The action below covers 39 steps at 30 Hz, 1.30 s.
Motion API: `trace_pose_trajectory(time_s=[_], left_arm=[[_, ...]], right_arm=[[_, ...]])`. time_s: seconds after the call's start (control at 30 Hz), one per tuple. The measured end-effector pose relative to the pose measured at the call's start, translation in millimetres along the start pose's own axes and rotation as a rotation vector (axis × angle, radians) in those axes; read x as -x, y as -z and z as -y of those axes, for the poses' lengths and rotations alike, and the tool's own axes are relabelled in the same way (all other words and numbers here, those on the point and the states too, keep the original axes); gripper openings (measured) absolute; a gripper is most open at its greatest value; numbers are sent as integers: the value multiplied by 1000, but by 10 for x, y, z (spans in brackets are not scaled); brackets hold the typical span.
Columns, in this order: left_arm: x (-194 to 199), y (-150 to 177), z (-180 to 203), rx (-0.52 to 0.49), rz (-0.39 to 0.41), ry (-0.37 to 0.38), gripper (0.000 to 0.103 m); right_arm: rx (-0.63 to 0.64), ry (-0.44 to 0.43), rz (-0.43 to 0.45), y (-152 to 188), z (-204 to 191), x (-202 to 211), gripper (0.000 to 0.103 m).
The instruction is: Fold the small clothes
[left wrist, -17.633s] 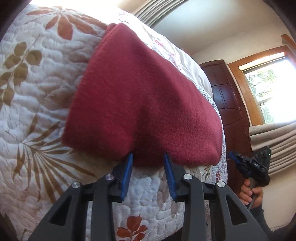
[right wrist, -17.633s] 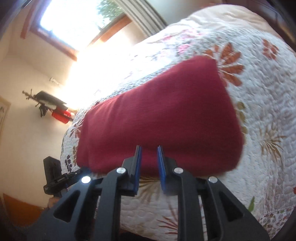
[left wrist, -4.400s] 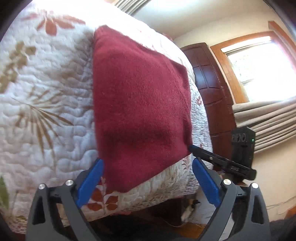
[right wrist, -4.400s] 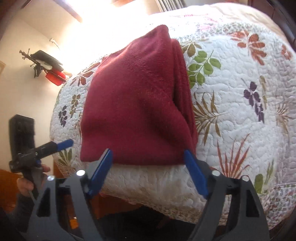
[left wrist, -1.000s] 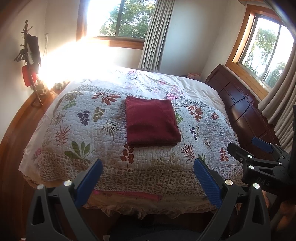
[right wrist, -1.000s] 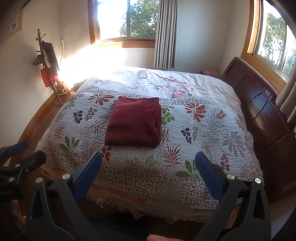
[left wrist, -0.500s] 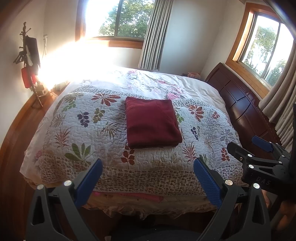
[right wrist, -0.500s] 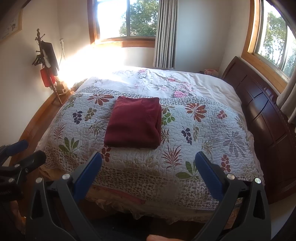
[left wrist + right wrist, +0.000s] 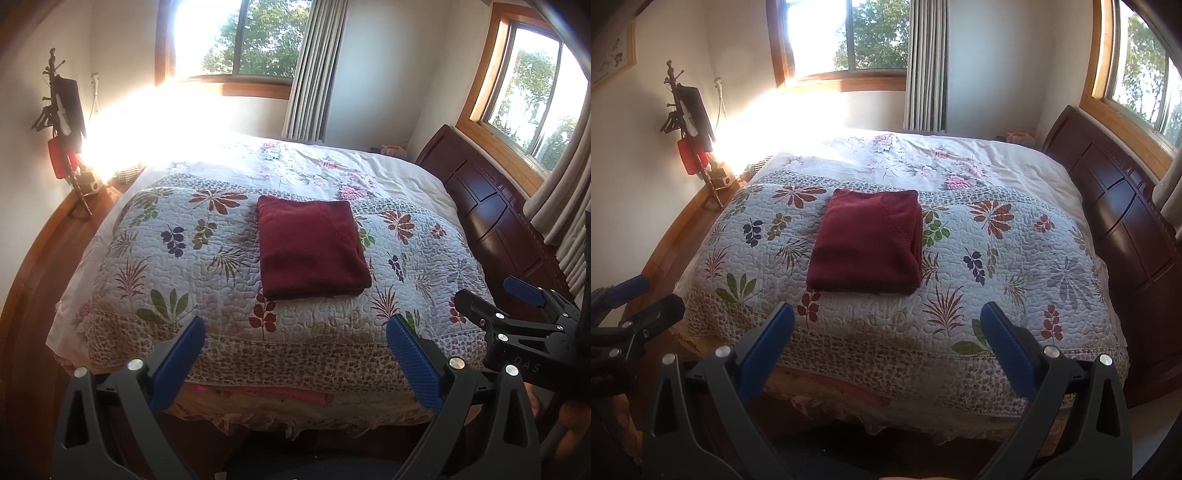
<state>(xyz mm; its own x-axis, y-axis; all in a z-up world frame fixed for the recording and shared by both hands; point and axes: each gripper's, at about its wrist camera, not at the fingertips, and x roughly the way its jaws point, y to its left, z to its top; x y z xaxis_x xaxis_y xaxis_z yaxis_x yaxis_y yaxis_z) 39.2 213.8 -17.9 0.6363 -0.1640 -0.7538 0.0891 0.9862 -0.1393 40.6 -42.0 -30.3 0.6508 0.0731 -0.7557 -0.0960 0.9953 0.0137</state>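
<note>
Item: 1 dark red fleece garment [image 9: 312, 247], folded into a flat rectangle, lies mid-quilt on the white leaf-print quilted bedspread [image 9: 162, 266]; left gripper [image 9: 295, 354] and right gripper [image 9: 888, 350], both spread wide, empty, well apart from it; folding judged complete, next move likely none or a fresh garment.

A bedroom in a home. A wide bed [image 9: 1015, 258] with a leaf-patterned quilt [image 9: 997, 280] and a dark wooden headboard [image 9: 1126, 229] fills the room. Wood-framed windows [image 9: 849, 40] with grey curtains [image 9: 925, 66] open onto trees; a coat stand [image 9: 689, 122] with hung items occupies the left corner.
</note>
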Motion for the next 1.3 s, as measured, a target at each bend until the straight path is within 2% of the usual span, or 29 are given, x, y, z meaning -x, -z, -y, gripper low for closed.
trace_pose_trajectory(time_s=[1.3], left_arm=[[-91, -90, -22, -5, -1, 5, 99]], right_arm=[[8, 11, 34, -145, -18, -4, 100]])
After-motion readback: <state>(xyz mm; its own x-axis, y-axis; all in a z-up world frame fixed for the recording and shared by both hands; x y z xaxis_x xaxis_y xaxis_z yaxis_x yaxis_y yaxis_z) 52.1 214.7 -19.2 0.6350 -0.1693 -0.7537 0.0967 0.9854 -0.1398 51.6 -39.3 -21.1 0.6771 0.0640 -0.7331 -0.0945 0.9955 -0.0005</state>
